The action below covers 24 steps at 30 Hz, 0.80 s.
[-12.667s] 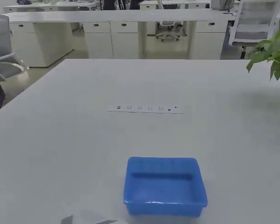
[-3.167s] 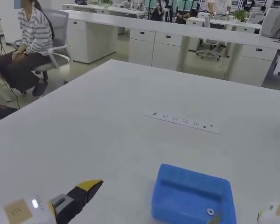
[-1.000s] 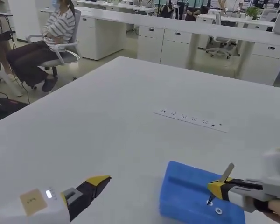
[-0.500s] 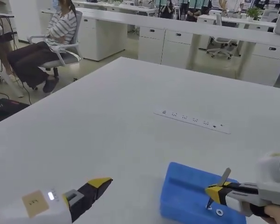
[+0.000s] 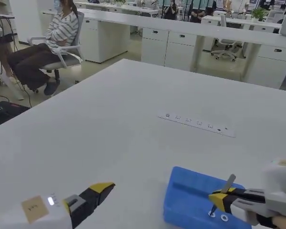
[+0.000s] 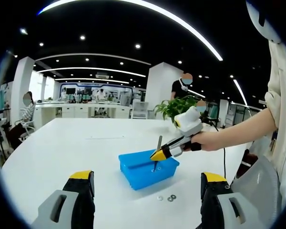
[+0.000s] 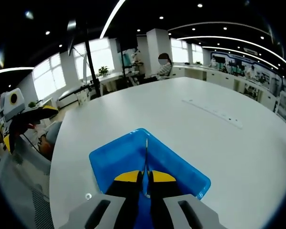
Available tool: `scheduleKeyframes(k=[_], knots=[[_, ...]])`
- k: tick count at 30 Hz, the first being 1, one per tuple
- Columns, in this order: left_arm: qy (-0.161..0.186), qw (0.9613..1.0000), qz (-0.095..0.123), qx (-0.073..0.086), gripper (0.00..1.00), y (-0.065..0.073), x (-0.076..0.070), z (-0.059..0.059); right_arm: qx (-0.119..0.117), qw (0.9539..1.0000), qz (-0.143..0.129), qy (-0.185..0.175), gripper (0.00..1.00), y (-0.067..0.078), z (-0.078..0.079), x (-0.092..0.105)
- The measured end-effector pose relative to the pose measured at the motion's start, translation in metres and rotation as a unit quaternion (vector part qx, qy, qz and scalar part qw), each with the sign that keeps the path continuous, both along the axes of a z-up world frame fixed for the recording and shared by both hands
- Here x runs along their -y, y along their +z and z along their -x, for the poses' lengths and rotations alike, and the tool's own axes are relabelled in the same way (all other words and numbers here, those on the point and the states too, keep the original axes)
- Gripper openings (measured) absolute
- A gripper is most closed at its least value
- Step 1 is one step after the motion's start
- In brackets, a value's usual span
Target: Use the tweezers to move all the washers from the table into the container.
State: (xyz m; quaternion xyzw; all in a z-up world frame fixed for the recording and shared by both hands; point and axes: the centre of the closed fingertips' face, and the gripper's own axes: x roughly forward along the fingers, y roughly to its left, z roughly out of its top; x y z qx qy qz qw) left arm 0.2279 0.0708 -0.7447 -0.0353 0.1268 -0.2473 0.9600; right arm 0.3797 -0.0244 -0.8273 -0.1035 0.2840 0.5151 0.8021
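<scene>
The blue container (image 5: 193, 198) sits near the table's front right, with one washer (image 5: 224, 218) lying inside it. My right gripper (image 5: 216, 197) is shut on the tweezers (image 5: 229, 182), whose tips point down into the container close to that washer. In the right gripper view the tweezers (image 7: 146, 157) run out from the closed jaws over the container (image 7: 114, 157). Two washers (image 6: 165, 197) lie on the table just beside the container (image 6: 133, 174). My left gripper (image 5: 102, 188) hovers open to the container's left, holding nothing.
A socket strip (image 5: 196, 124) is set into the white table (image 5: 109, 119) behind the container. A person sits on a chair (image 5: 52, 38) beyond the far left table edge. Rows of desks (image 5: 181, 33) stand behind. A potted plant (image 6: 174, 107) stands at one table end.
My right gripper has sunk slightly, so the tweezer tips sit lower in the container beside the washer. The left gripper has stayed put.
</scene>
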Motion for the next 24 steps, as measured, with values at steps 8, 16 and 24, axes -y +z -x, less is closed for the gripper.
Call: scheduleKeyframes(k=[8,16,24], knots=[[-0.001,1.0,0.0,-0.002,0.94,-0.001,0.0,0.001,0.017,0.999,-0.04,-0.006,0.04,0.033,0.014,-0.002],[-0.003,1.0,0.001,-0.001,0.94,0.0,0.001,0.001,0.015,0.9971,-0.073,0.013,0.04,0.056,0.036,-0.008],[-0.004,1.0,-0.001,-0.002,0.94,-0.001,0.002,0.001,-0.015,0.9952,-0.088,0.041,0.04,0.055,0.071,-0.013]])
